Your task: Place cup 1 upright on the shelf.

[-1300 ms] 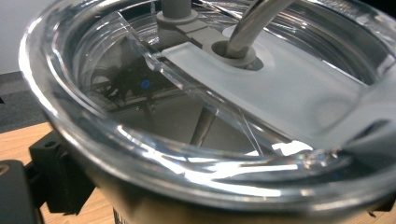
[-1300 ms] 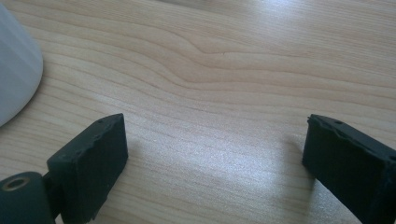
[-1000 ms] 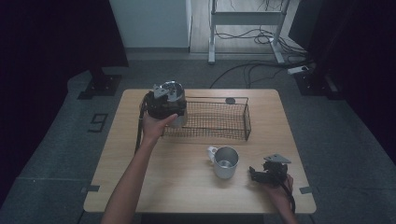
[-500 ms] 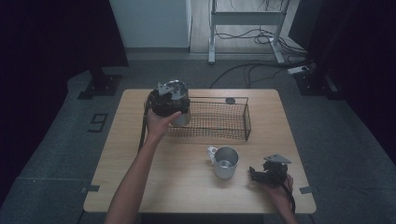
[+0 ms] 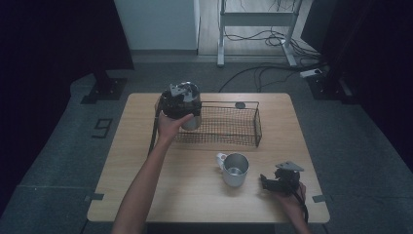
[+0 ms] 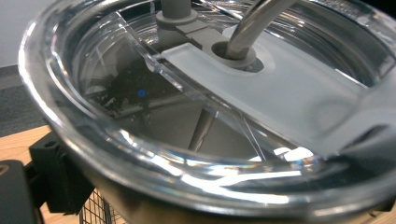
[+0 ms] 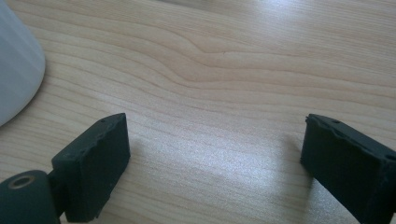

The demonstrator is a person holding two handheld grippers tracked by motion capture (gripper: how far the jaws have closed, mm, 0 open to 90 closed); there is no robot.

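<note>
Now the wooden table point(image 5: 146, 165) carries all the things. At its far side lies a wire basket point(image 5: 229, 127), long and dark, with a small dark disc point(image 5: 240, 105) on its far rim.

At the left end of the basket the left gripper point(image 5: 181, 100) holds a steel tumbler point(image 5: 191, 117) with a clear lid point(image 6: 196, 107). In the high view the tumbler is upright, at or over the left end of the basket; whether it rests on the wire I cannot tell. In the left gripper view the lid is very near, a grey straw point(image 6: 254, 21) goes through its hole, and one black jaw presses on the wall under the rim at the left. So this gripper is clamped on the tumbler.

Near the front, a steel mug point(image 5: 234, 169) stands on the wood with its mouth up and its handle to the left, well apart from the basket.

The right gripper point(image 5: 265, 181) is low at the front right corner, just beside the mug. Its jaws have just been closing, but in the right gripper view they stand apart with only bare wood between them, so it grasps nothing. The pale side of the mug point(image 7: 16, 70) is at the left edge of that view.
</note>
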